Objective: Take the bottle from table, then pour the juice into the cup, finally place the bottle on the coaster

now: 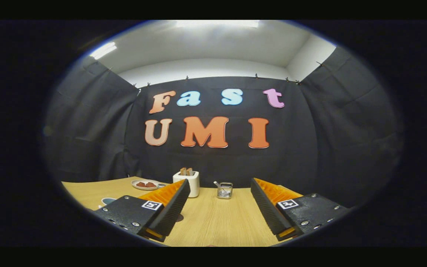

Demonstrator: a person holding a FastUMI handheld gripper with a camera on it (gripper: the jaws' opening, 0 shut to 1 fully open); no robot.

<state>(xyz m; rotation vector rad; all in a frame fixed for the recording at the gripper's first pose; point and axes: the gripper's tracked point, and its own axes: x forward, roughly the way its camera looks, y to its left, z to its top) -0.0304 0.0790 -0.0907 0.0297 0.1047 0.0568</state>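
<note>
Gripper (219, 205): fingers spread wide, nothing between them, above the wooden table (213, 226). Toaster (189, 183), plate of food (145, 184) and small wire holder (224, 190): along the table's far edge. Cup (106, 201): left edge, partly hidden. Bottle: cannot tell.

My gripper (219, 193) spread wide, nothing between fingers; square black-white marker tag on each finger mount, mounts matte black.
Table (213, 222) light wood, pale yellow-tan, fine straight grain.
Toaster (190, 183) beyond my fingers: white body, brown toast slices in slots.
Plate (144, 184) beside toaster: pale, off-white; reddish-brown pieces on it.
Small caddy (225, 190): silvery metal, shiny, dark gaps.
Cup (108, 201) near my left finger: white rim, dark teal inside.
Booth wall: black cloth, creased.
Ceiling (213, 44): white, bright light strips.
</note>
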